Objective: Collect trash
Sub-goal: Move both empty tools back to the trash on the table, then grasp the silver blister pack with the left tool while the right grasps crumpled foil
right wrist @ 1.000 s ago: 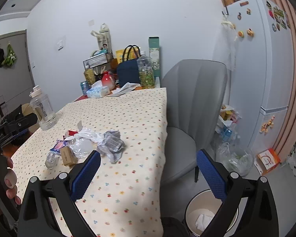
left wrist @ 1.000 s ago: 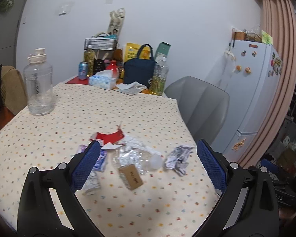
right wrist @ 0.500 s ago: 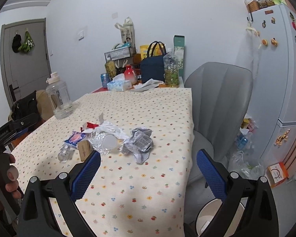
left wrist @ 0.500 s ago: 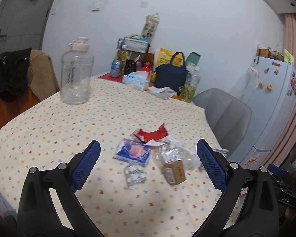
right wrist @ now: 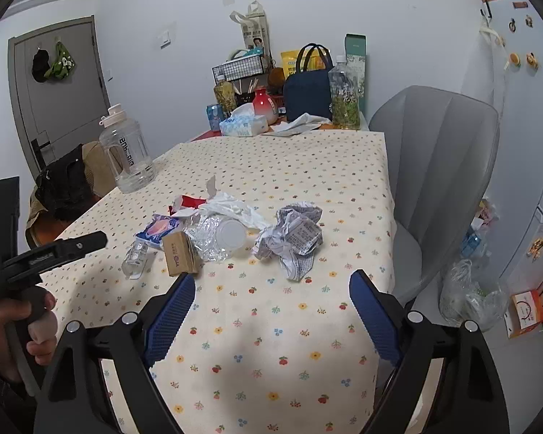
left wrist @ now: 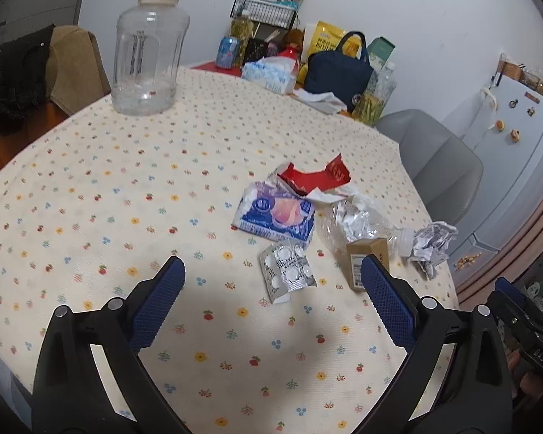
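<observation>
- Trash lies in one cluster on the bench [left wrist: 90,195], on the flower-print cloth, toward the edge nearest the grey chair [right wrist: 445,166].
- Left tongs [left wrist: 271,296]: blue pads wide apart, holding nothing, poised over the cloth on the near side of the cluster.
- Right tongs [right wrist: 271,311]: blue pads wide apart, holding nothing, poised over the cloth on the near side of the crumpled paper.
- Blister pack [left wrist: 287,271]: flat on the cloth, the cluster item nearest the left tongs, lying between their pad tips in the left wrist view.
- Blue-and-white wrapper [left wrist: 275,217]: just behind the blister pack, its far edge touching the torn red carton [left wrist: 315,177].
- Crushed clear bottle [left wrist: 358,224]: to the right of the wrapper, white cap pointing toward the crumpled paper.
- Small brown box [left wrist: 365,260]: resting against the near side of the crushed bottle.
- Crumpled paper [right wrist: 293,238]: printed sheet, balled, at the cluster's chair-side end, just beside the bottle cap.
- White tissue [right wrist: 235,209]: lying behind the bottle, touching it.
- Large clear jug [left wrist: 146,47]: upright, well apart from the cluster, at the far left of the bench.
- Tissue pack [right wrist: 242,124], navy bag [right wrist: 307,94] and bottles stand at the far end by the wall.
</observation>
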`<state>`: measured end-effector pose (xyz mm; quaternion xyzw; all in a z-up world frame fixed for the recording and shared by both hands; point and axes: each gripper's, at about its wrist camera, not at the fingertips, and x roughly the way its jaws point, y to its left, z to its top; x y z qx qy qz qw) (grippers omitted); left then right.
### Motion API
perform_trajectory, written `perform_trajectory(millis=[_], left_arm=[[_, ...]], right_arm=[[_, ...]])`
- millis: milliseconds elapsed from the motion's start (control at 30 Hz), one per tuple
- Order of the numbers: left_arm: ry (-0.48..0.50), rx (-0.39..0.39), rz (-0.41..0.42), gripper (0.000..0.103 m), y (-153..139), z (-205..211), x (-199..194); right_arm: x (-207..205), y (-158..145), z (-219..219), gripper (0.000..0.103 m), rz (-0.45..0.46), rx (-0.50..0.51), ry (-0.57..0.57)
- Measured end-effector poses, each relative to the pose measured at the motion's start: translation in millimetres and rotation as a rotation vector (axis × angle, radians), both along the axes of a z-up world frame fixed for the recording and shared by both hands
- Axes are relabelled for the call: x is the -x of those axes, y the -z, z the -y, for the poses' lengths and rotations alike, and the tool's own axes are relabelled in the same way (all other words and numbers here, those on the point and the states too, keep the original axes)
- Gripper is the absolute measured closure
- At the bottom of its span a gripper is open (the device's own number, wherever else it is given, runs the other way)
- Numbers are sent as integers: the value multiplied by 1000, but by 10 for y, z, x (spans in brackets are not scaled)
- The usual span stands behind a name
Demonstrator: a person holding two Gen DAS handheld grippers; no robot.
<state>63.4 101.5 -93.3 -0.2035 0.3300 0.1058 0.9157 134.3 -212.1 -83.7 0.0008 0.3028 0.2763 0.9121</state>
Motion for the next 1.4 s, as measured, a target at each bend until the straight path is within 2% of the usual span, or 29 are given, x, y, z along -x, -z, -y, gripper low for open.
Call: perform_trajectory(millis=[100,267,367,433,500,600,800,867,1033,1133,1400], left_arm=[[15,4,-22,9,64,38,-93],[37,11,-73,23,168,96,-265],[48,17,-112,40,249,113,-358],[51,32,-133,67,302,104,-393],[43,44,-129,67,317,87,-375],[31,19,-106,69,263,89,-316],[15,-5,-57,69,73,-11,-188],[3,-9,-47,69,31,-56,-147],[-34,-14,-29,68,-12,-174,-27],[-57,-9,-24,68,-4,-242,34],[-82,-6,-16,68,-8,-321,101]], right_arm=[[-33,44,16,20,-13,7,-1],[-104,73,108,21,-43,-7,16],[-147,63,152,23,-56,-19,17],[-172,52,160,24,-62,-23,16],[-202,38,148,25,-65,-20,6],[-276,46,93,40,-87,3,-4],[-455,87,-57,41,-115,7,-12],[-520,103,-127,36,-120,8,-19],[-692,151,-261,16,-136,17,9],[-781,152,-311,9,-134,21,19],[-1052,279,-472,8,-194,34,22]])
